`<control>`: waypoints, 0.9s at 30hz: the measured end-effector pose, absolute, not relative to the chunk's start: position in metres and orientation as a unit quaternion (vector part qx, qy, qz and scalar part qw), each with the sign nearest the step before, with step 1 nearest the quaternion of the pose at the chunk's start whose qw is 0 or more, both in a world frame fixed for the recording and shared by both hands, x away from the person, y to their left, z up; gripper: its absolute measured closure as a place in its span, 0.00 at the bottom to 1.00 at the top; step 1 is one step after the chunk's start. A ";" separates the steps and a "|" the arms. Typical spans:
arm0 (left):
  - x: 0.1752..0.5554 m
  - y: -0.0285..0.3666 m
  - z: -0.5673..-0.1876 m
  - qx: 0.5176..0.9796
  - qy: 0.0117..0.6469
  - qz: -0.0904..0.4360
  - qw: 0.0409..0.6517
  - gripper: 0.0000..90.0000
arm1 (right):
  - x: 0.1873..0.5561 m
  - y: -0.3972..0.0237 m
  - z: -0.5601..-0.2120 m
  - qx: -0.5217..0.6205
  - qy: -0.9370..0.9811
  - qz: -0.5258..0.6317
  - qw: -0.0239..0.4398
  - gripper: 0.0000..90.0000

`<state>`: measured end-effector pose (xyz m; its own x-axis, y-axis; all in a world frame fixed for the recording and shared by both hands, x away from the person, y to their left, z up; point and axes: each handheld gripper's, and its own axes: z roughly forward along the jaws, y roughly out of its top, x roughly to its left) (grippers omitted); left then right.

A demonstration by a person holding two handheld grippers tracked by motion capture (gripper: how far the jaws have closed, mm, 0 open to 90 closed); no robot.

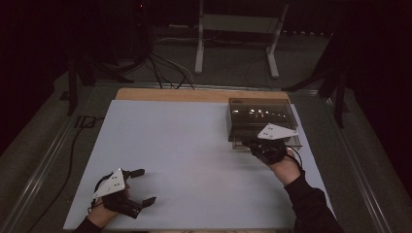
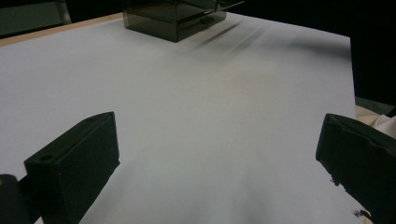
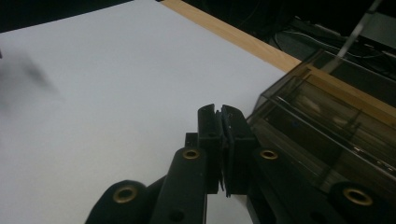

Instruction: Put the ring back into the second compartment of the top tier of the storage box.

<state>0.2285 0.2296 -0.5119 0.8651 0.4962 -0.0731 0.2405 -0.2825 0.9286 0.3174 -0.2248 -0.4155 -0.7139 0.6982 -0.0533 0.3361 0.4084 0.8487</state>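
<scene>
Just ahead of the right gripper (image 1: pixel 252 144), at its jaw tips, a smoked clear plastic box (image 1: pixel 261 116) is found standing on the white table sheet (image 1: pixel 184 155), its drawer-like lower tray (image 1: pixel 296 141) drawn slightly toward the hand. The right gripper's jaws are pressed together with nothing seen between them. Well off to the other side, the left gripper (image 1: pixel 145 186) is held low over the sheet with its jaws spread wide. The box is judged light, rigid and slick, prone to sliding on the sheet and to cracking if squeezed hard. A hold is best taken on the tray's front lip or across a thin wall.
</scene>
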 end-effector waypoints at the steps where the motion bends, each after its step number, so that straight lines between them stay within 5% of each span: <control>1: 0.229 0.230 -0.512 0.793 0.232 0.116 0.551 0.01 | 0.318 -0.226 -0.415 0.320 0.813 0.441 0.206 0.97; 27: 0.228 0.229 -0.512 0.795 0.233 0.116 0.548 0.01 | 0.328 -0.266 -0.416 0.375 0.785 0.436 0.231 0.97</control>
<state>0.2283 0.2286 -0.5125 0.8643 0.4979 -0.0708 0.2429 -0.2901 0.9256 0.3277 -0.2660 -0.4158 -0.6118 0.7902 -0.0347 0.3882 0.3382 0.8573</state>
